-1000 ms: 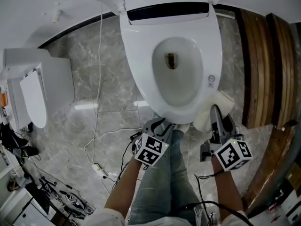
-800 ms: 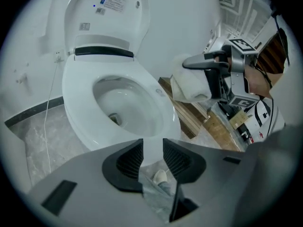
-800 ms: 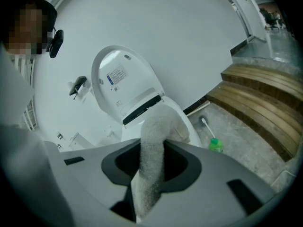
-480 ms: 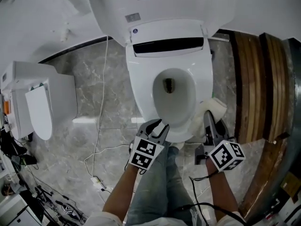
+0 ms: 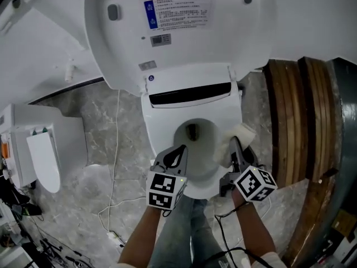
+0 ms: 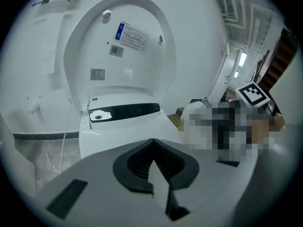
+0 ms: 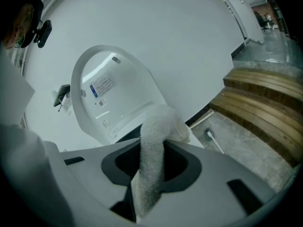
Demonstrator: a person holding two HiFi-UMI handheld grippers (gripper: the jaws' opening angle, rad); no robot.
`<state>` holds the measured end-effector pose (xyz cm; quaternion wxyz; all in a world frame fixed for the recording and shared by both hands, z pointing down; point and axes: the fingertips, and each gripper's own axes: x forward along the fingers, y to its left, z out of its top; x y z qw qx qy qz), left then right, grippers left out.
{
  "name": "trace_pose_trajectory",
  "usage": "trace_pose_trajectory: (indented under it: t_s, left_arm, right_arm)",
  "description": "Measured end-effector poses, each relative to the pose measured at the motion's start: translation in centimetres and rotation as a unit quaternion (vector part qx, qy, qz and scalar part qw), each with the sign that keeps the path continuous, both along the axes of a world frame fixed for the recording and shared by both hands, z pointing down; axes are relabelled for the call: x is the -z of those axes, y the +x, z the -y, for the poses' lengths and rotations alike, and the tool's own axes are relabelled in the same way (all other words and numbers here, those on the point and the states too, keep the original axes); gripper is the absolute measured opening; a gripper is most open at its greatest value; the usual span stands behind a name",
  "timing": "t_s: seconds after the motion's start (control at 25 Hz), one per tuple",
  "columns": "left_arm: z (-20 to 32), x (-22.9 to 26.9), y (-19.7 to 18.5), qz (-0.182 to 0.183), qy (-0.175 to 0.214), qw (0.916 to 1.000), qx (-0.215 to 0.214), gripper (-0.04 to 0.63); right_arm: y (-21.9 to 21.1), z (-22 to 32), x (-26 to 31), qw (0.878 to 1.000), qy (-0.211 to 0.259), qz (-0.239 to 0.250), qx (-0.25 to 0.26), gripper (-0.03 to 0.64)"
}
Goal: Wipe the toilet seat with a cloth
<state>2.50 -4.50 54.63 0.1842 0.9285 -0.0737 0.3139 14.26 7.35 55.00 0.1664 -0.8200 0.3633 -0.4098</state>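
The white toilet seat (image 5: 159, 133) is down around the bowl, and the lid (image 5: 178, 32) stands raised behind it. My left gripper (image 5: 179, 149) hovers over the seat's front left. Its jaws are closing and meet at the tips (image 6: 152, 143) with nothing between them. My right gripper (image 5: 234, 145) is shut on a cream cloth (image 5: 241, 133), which lies against the seat's right side. In the right gripper view the cloth (image 7: 161, 122) bulges up out of the jaws (image 7: 151, 148), with the lid (image 7: 109, 98) beyond.
A smaller white fixture (image 5: 39, 149) stands on the marble floor at the left. Wooden steps (image 5: 295, 121) run along the right of the toilet. A thin cable (image 5: 114, 166) trails over the floor. The person's jeans-clad legs (image 5: 189, 233) stand at the toilet's front.
Both grippers have moved forward from the toilet's front edge to over the seat. The cloth went from beside the front right rim to the seat's right side. The raised lid has come into view.
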Motion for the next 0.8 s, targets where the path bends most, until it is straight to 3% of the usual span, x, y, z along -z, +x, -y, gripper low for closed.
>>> trace_pose_trajectory:
  t_s: [0.2,0.4,0.6,0.8]
  left_arm:
    - [1.3,-2.0,2.2,0.008,-0.010,0.9997,-0.019,0.011]
    - [2.6,-3.5,3.4,0.014,-0.018,0.9991,-0.036,0.011]
    - [3.7,-4.2,4.6,0.016,-0.023,0.9983,-0.050,0.011]
    - [4.3,-5.0,6.3,0.011,-0.017,0.9972,-0.072,0.011]
  right_arm:
    - [1.6,3.6,-2.2,0.997,-0.042,-0.032,0.054,0.100]
    - [3.5,5.1,-4.1,0.992,-0.078,-0.031,0.093,0.100]
    - [5.9,5.7,-6.2,0.995,-0.089,-0.003,0.033,0.100]
    - [7.3,6.3,-8.1,0.994,-0.109,-0.007,-0.022,0.100]
